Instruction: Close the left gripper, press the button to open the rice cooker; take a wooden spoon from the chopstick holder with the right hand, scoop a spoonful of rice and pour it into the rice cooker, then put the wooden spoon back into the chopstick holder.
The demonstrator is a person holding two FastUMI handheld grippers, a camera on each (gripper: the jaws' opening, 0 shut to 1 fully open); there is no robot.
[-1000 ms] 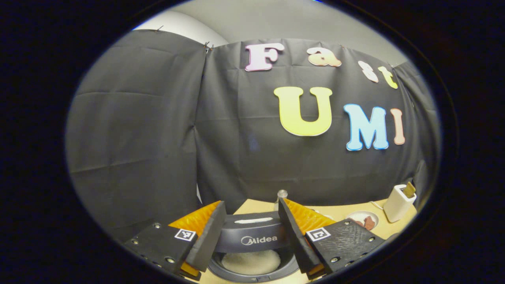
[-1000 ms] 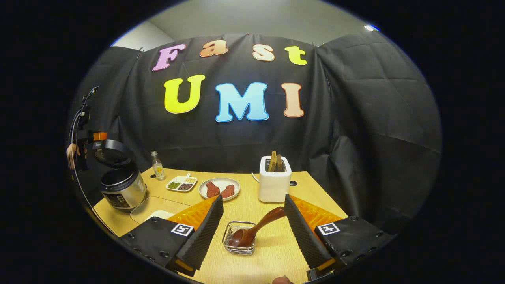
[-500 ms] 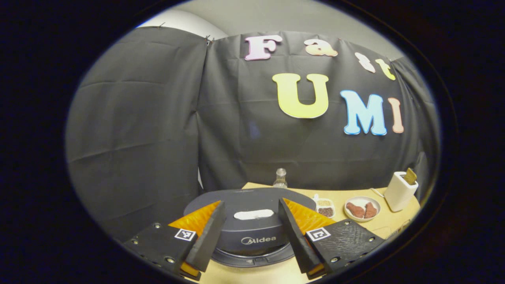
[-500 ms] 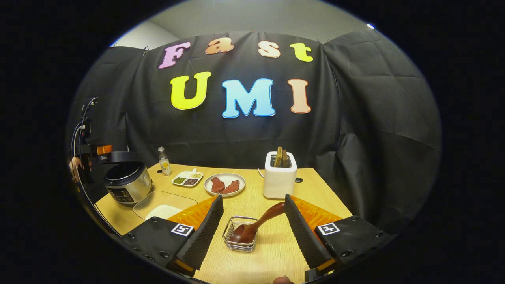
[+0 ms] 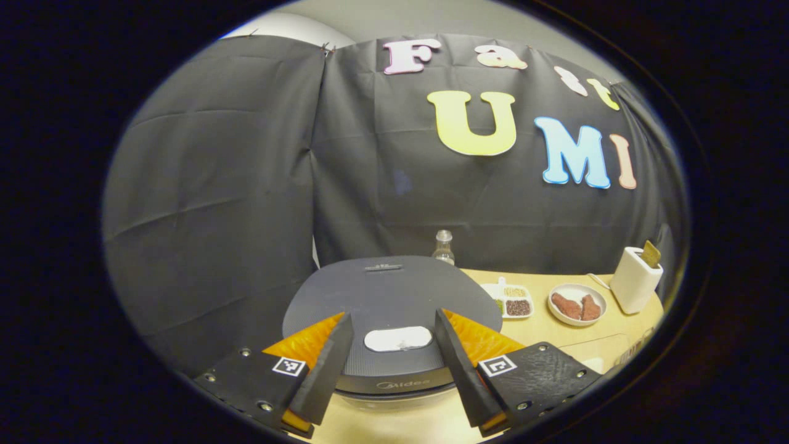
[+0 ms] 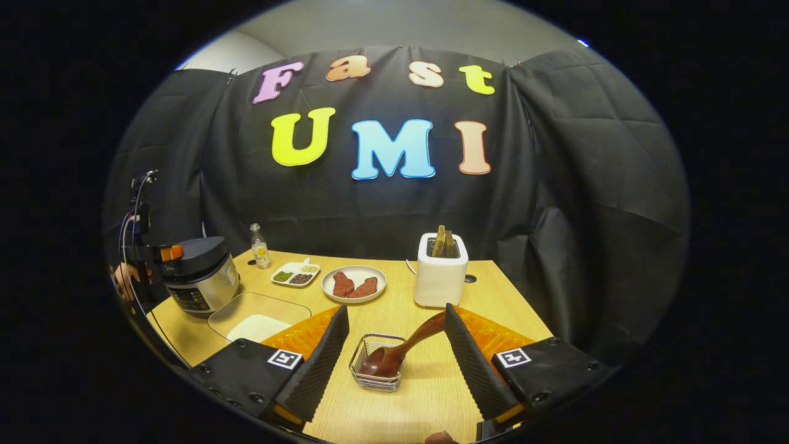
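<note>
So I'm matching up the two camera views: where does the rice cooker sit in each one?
Left gripper view: the rice cooker lies low at centre, its closed lid between the left gripper fingers.
Right gripper view: it stands far left at the table edge.
Shared landmark: the white toaster, right of the cooker in both.

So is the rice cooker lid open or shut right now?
Shut. The lid lies flat over the rice cooker body, with no gap showing in the right gripper view and no pot interior visible.
</note>
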